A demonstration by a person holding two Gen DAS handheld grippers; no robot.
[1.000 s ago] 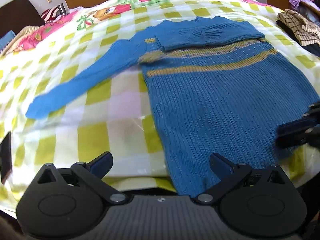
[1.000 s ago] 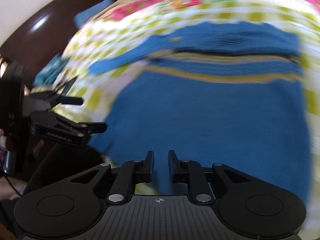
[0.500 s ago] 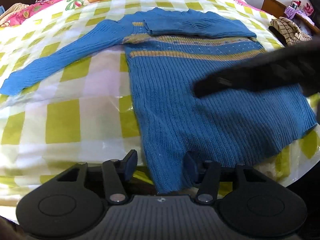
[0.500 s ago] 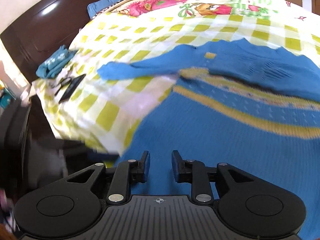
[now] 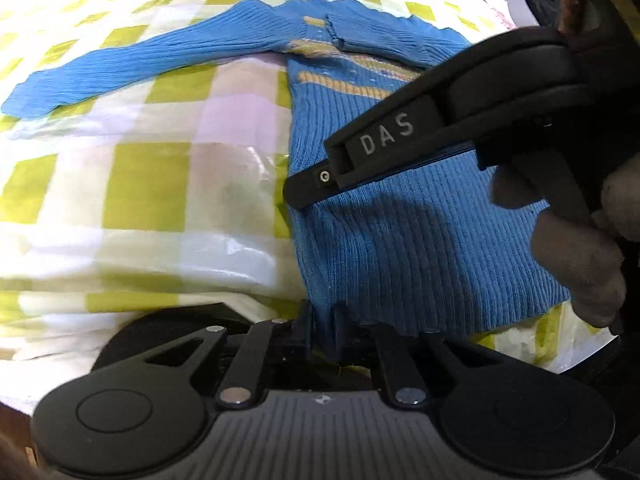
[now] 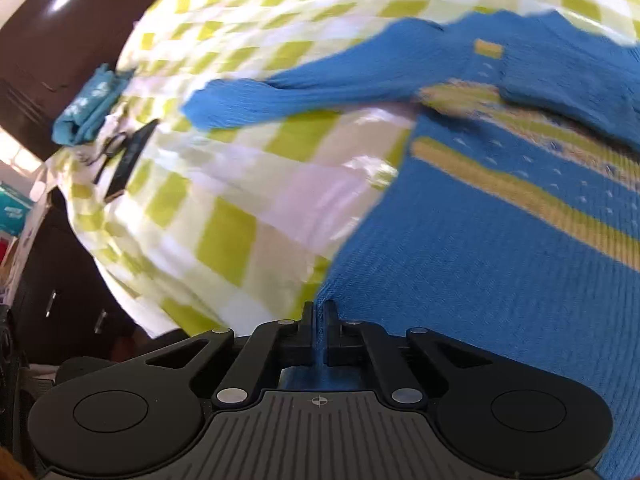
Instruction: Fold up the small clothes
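The blue knit sweater (image 5: 400,240) with yellow chest stripes is lying flat on a bed covered by a green-and-white checked bedspread (image 5: 152,184), its body reaching down to the near edge of the bed. One sleeve (image 5: 152,60) is stretching out sideways across the checks, while the other is lying folded across the chest. The left gripper (image 5: 322,326) is pinching the sweater's bottom hem at its near corner, fingers closed on the fabric. The right gripper (image 6: 319,320) is likewise clamping the side edge of the sweater's body, with blue knit showing between its nearly closed fingers; in the left wrist view it is reaching in from the right, above the sweater. Near the bedspread's far edge, a folded teal cloth (image 6: 86,110) and a flat black object (image 6: 130,158) are resting.
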